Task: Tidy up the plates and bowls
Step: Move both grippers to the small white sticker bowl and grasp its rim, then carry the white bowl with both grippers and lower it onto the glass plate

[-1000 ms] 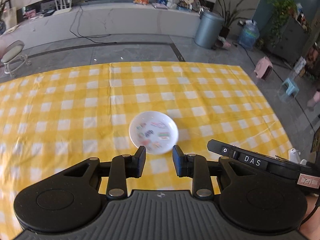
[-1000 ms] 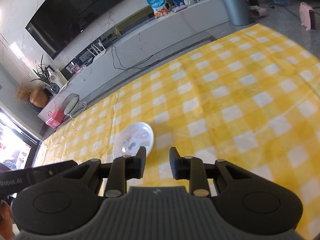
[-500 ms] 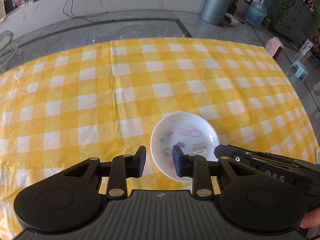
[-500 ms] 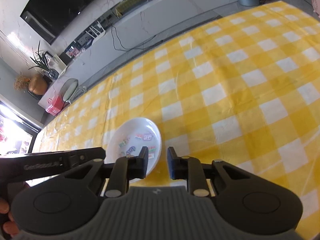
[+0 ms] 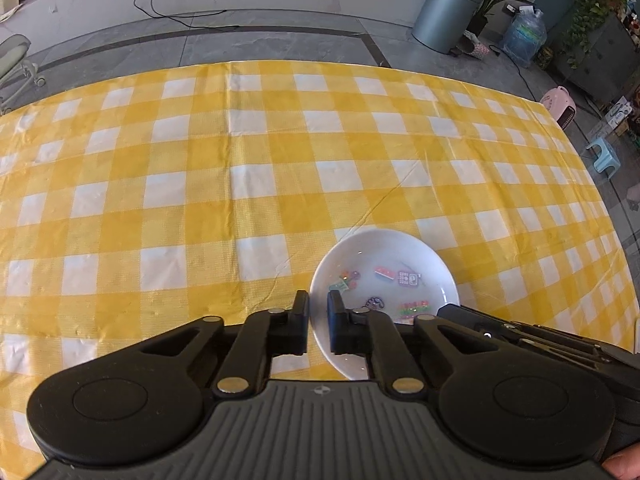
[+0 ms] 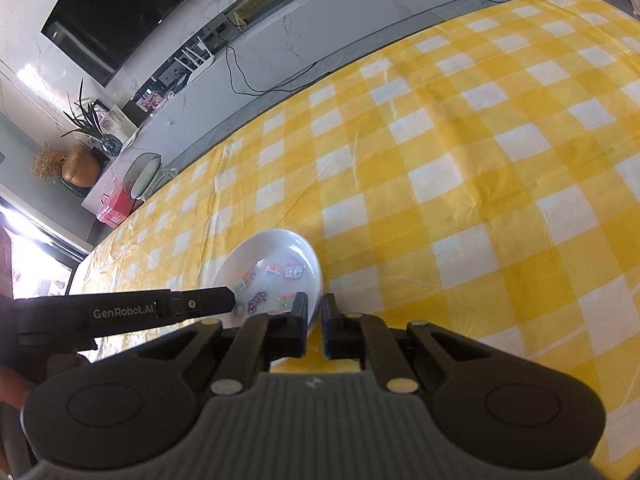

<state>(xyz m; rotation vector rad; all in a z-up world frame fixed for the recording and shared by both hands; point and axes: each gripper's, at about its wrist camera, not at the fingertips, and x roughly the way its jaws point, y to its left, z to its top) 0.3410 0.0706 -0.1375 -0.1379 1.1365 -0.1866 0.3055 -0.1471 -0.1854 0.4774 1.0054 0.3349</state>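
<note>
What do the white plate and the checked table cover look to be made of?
Plate: probably glazed ceramic or melamine; glossy white with bright highlights and printed colour decals under the shine. Which one, the look leaves open.
Table cover: likely coated or plastic-backed cloth; a fine woven grain, soft sheen and sharp fold creases show. Both the left claw and right claw grip the plate's rim.

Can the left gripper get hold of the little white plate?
Yes, it looks so. The left gripper is already closed over the white plate's near-left rim, one finger inside and one outside. Nothing blocks it.
</note>
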